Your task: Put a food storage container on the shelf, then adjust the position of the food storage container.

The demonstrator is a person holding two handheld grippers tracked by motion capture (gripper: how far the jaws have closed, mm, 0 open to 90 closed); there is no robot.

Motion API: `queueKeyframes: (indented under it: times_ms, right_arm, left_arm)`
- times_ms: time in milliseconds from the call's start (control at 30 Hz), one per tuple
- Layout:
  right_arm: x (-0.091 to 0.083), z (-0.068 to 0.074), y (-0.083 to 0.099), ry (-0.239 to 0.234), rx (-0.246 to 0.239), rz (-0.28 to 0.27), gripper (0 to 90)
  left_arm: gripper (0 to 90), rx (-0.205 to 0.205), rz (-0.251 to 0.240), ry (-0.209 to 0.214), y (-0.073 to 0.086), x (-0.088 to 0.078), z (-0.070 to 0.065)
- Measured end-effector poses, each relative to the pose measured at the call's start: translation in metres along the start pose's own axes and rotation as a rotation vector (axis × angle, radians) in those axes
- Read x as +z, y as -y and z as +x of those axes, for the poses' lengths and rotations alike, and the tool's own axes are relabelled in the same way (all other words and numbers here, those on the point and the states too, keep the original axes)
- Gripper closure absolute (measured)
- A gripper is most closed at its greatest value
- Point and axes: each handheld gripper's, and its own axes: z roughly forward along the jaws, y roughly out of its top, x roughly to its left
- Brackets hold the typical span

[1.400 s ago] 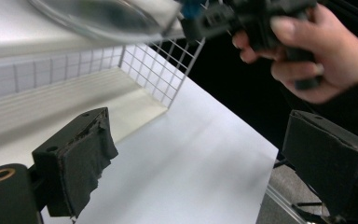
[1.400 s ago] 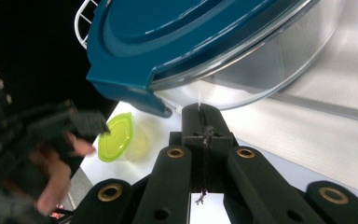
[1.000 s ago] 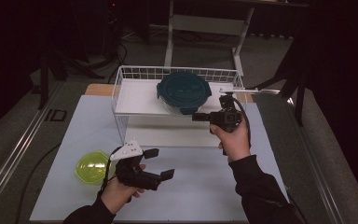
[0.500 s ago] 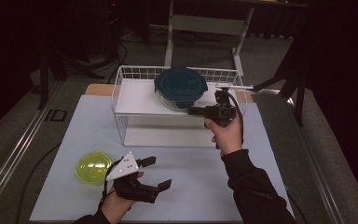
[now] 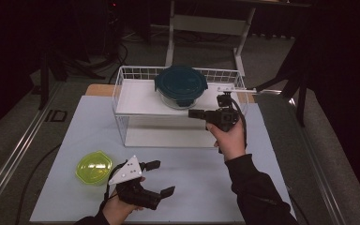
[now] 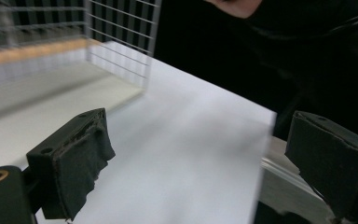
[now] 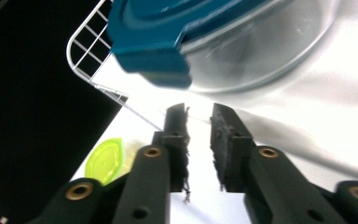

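A round glass container with a teal lid (image 5: 180,86) stands on the upper shelf of a white wire rack (image 5: 122,101). My right gripper (image 5: 193,113) is held level just in front of it and points at its near edge. In the right gripper view the container (image 7: 205,42) sits just beyond the gripper (image 7: 199,112). Its jaws have just been opening, and nothing lies in the narrow gap between them. My left gripper (image 5: 161,178) hovers low over the white mat near the front edge. It stands wide open and empty (image 6: 200,126).
A yellow-green lid (image 5: 93,167) lies on the mat left of my left hand, and the right gripper view shows it too (image 7: 105,158). The rack's lower shelf is bare. The mat (image 5: 197,168) lies open between the rack and the front edge.
The right gripper's jaws have parted from shut. The container sits slightly farther back on the shelf than a second ago. The left gripper has shifted a little toward the front edge.
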Motion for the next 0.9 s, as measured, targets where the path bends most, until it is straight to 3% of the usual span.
queueKeyframes:
  times_ms: [100, 200, 267, 333, 433, 533, 633, 700, 800, 900]
  right_arm:
    - [-0.008, 0.002, 0.011, -0.014, -0.032, -0.013, 60.7]
    - [-0.015, 0.003, 0.025, -0.023, -0.057, -0.031, 48.2]
    - [-0.019, 0.003, 0.036, -0.022, -0.1, -0.067, 35.4]
    - [-0.022, 0.001, 0.047, -0.017, -0.128, -0.082, 27.6]
    - [-0.028, -0.003, 0.066, -0.047, -0.189, -0.107, 14.9]
    - [-0.033, -0.004, 0.08, -0.03, -0.241, -0.123, 14.5]
    - [-0.038, -0.006, 0.093, -0.052, -0.266, -0.137, 14.9]
    - [-0.042, -0.005, 0.1, -0.055, -0.28, -0.136, 14.9]
    - [-0.049, -0.002, 0.111, -0.063, -0.306, -0.144, 15.0]
    - [-0.055, 0.0, 0.119, -0.066, -0.319, -0.151, 15.0]
  left_arm:
    - [5.4, 0.026, -0.005, 0.021, -0.004, -0.003, -0.006]
    - [5.3, 0.047, -0.003, 0.013, -0.007, -0.008, -0.007]
    - [5.4, 0.058, -0.008, -0.004, -0.008, -0.012, -0.006]
    - [5.4, 0.047, -0.016, -0.001, -0.008, -0.016, -0.003]
    - [5.4, 0.043, -0.02, -0.016, -0.008, -0.022, 0.001]
    - [5.8, 0.053, -0.006, -0.026, -0.008, -0.027, 0.004]
    - [5.8, 0.076, -0.005, -0.017, -0.006, -0.034, 0.007]
    - [5.8, 0.073, 0.004, 0.004, -0.005, -0.039, 0.01]
    - [7.9, 0.078, 0.001, -0.002, -0.004, -0.045, 0.013]
    - [9.9, 0.057, -0.012, -0.009, -0.003, -0.056, 0.018]
